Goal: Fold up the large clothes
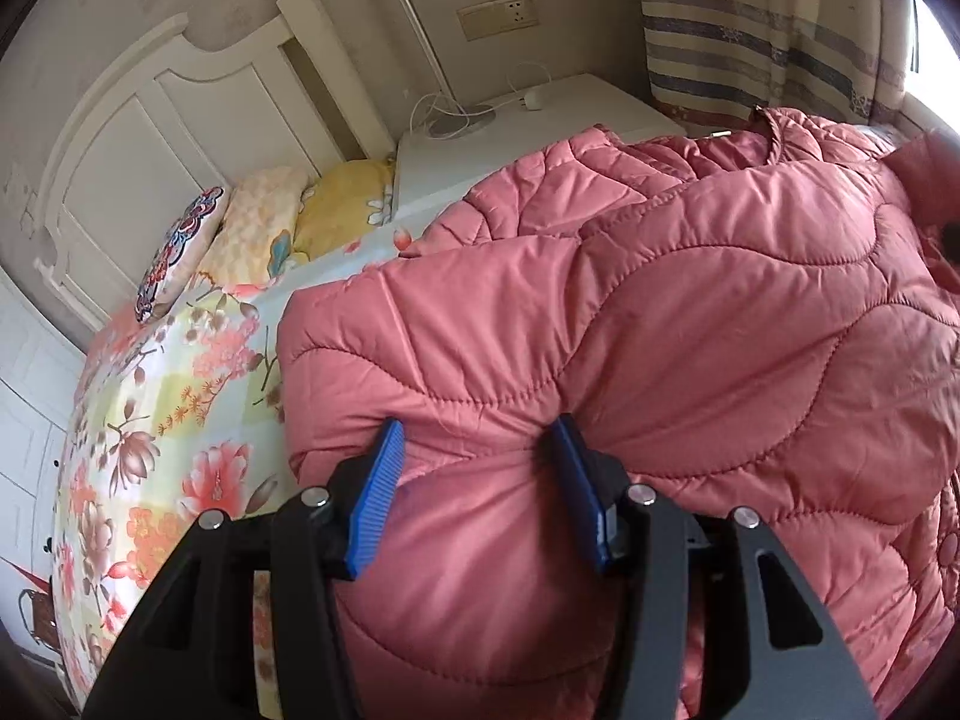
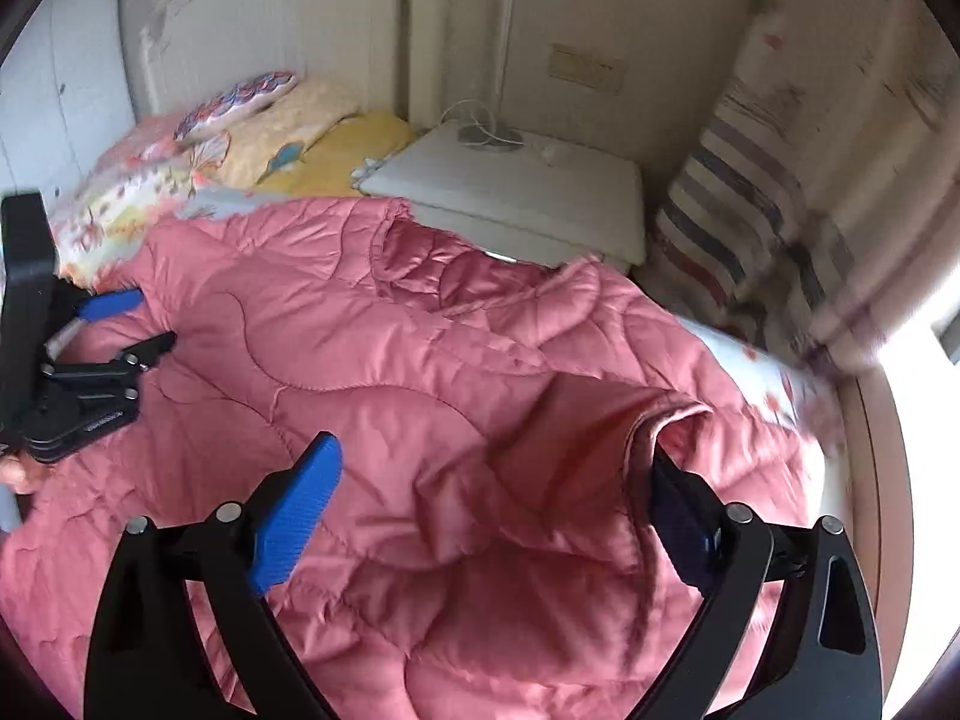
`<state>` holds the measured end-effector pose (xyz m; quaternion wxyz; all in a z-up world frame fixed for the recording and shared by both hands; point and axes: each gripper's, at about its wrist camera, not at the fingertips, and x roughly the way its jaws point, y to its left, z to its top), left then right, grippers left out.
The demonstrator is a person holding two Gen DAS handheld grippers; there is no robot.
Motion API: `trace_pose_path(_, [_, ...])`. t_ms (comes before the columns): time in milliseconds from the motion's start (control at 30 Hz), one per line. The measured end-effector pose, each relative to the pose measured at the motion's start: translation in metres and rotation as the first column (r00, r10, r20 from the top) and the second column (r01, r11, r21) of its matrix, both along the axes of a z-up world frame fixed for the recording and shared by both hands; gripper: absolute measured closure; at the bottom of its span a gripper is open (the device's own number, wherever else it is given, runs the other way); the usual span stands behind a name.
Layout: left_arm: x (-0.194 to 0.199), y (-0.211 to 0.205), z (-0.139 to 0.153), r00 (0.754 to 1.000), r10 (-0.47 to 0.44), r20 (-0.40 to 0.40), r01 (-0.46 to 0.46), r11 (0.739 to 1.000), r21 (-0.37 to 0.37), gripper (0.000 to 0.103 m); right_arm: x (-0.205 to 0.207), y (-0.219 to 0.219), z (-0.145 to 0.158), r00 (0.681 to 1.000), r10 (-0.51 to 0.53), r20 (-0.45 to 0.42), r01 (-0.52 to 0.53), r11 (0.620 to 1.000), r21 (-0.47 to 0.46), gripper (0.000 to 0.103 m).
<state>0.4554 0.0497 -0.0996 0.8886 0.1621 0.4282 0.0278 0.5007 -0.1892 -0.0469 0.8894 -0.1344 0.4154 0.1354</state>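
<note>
A large pink quilted jacket (image 1: 690,324) lies spread over the bed, also filling the right wrist view (image 2: 420,360). My left gripper (image 1: 477,438) has its blue pads apart with a thick bulge of the jacket's edge between them, pressing into the padding. It also shows at the left of the right wrist view (image 2: 129,318), at the jacket's left edge. My right gripper (image 2: 492,462) is wide open over the jacket's near right part. A folded flap with a cuff-like edge (image 2: 660,420) rests against its right finger.
The bed has a floral sheet (image 1: 174,420) and pillows (image 1: 270,228) against a white headboard (image 1: 180,120). A white nightstand (image 2: 516,192) with cables stands beside the bed. A striped curtain (image 2: 750,210) hangs at the right.
</note>
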Motion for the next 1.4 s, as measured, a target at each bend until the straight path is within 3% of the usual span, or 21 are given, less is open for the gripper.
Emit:
trace_pose_path(67, [-0.001, 0.002, 0.0, 1.0, 0.0, 0.006, 0.0, 1.0, -0.006, 0.051, 0.017, 0.003, -0.028, 0.996, -0.013, -0.084, 0.01, 0.999, -0.041, 0.006])
trace_pose_path(133, [-0.003, 0.003, 0.0, 1.0, 0.0, 0.01, 0.0, 1.0, -0.008, 0.049, 0.026, -0.007, -0.048, 0.992, -0.015, -0.127, 0.018, 1.0, 0.02, 0.004])
trace_pose_path(233, [-0.005, 0.007, 0.001, 1.0, -0.008, 0.009, 0.008, 1.0, -0.009, 0.044, 0.022, -0.038, -0.036, 0.989, -0.084, -0.122, 0.089, 0.995, 0.042, 0.005])
trace_pose_path(300, [-0.007, 0.009, 0.002, 1.0, -0.007, 0.004, 0.007, 1.0, -0.021, 0.042, 0.014, -0.059, -0.028, 0.979, -0.176, -0.107, 0.173, 0.984, -0.036, 0.005])
trace_pose_path(367, [-0.008, 0.01, 0.003, 1.0, 0.0, 0.004, 0.0, 1.0, -0.023, 0.041, 0.0, -0.076, -0.013, 0.958, -0.284, -0.026, 0.278, 0.952, -0.13, 0.005])
trace_pose_path(400, [-0.008, 0.008, 0.002, 1.0, 0.002, 0.007, -0.002, 1.0, -0.012, 0.04, -0.008, -0.077, -0.003, 0.953, -0.303, 0.011, 0.301, 0.944, -0.135, 0.005])
trace_pose_path(433, [-0.009, 0.006, 0.001, 1.0, 0.003, 0.014, -0.003, 1.0, 0.001, 0.04, -0.015, -0.073, 0.005, 0.958, -0.284, 0.03, 0.285, 0.951, -0.121, 0.005])
trace_pose_path(567, [-0.011, 0.004, 0.0, 1.0, 0.007, 0.029, -0.007, 1.0, 0.009, 0.04, -0.047, -0.024, 0.025, 0.993, -0.021, 0.118, 0.021, 1.0, 0.001, 0.005])
trace_pose_path(633, [-0.012, 0.006, 0.001, 1.0, 0.007, 0.03, -0.007, 1.0, -0.003, 0.04, -0.045, 0.001, 0.013, 0.988, 0.109, 0.111, -0.112, 0.994, 0.018, 0.008])
trace_pose_path(667, [-0.012, 0.006, 0.001, 1.0, 0.005, 0.031, -0.005, 1.0, -0.005, 0.04, -0.039, 0.009, -0.004, 0.987, 0.149, 0.058, -0.15, 0.989, 0.014, 0.009])
trace_pose_path(733, [-0.014, 0.007, 0.001, 0.999, 0.0, 0.035, 0.001, 1.0, -0.012, 0.036, -0.025, 0.006, -0.034, 0.989, 0.139, -0.054, -0.139, 0.99, -0.01, 0.009])
trace_pose_path(767, [-0.015, 0.007, 0.002, 0.999, -0.007, 0.039, 0.008, 1.0, -0.02, 0.033, -0.023, -0.007, -0.042, 0.99, 0.121, -0.074, -0.119, 0.992, 0.037, 0.009])
trace_pose_path(833, [-0.017, 0.005, 0.002, 0.999, -0.025, 0.047, 0.026, 1.0, -0.016, 0.032, -0.026, -0.028, -0.042, 0.992, 0.085, -0.095, -0.075, 0.992, 0.103, 0.009])
trace_pose_path(1000, [-0.019, 0.004, 0.0, 0.998, -0.023, 0.055, 0.023, 1.0, -0.007, 0.032, -0.046, -0.058, -0.024, 0.993, -0.073, -0.097, 0.076, 0.997, 0.029, 0.008])
trace_pose_path(1067, [-0.019, 0.005, -0.001, 0.998, -0.015, 0.057, 0.015, 1.0, -0.01, 0.032, -0.051, -0.055, -0.022, 0.998, -0.044, -0.053, 0.048, 0.997, 0.066, 0.008])
trace_pose_path(1133, [-0.022, 0.007, 0.002, 0.998, -0.027, 0.061, 0.029, 0.999, -0.025, 0.032, -0.042, -0.056, -0.042, 0.989, -0.069, -0.13, 0.069, 0.998, -0.008, 0.007])
trace_pose_path(1167, [-0.026, 0.008, 0.005, 0.997, -0.027, 0.067, 0.029, 0.999, -0.022, 0.032, -0.04, -0.058, -0.042, 0.987, -0.084, -0.136, 0.089, 0.996, 0.03, 0.007])
trace_pose_path(1233, [-0.044, 0.015, 0.018, 0.994, -0.031, 0.106, 0.036, 0.998, -0.044, 0.032, -0.057, -0.069, -0.027, 0.987, -0.117, -0.11, 0.127, 0.988, 0.088, 0.01])
trace_pose_path(1333, [-0.091, 0.029, 0.044, 0.98, -0.063, 0.19, 0.079, 0.994, -0.076, 0.032, -0.108, -0.075, -0.004, 0.997, -0.07, -0.028, 0.072, 0.993, 0.092, 0.009])
trace_pose_path(1400, [-0.127, 0.039, 0.055, 0.967, -0.074, 0.243, 0.093, 0.993, -0.067, 0.021, -0.15, -0.086, 0.007, 0.999, -0.045, 0.006, 0.044, 0.993, 0.107, 0.008])
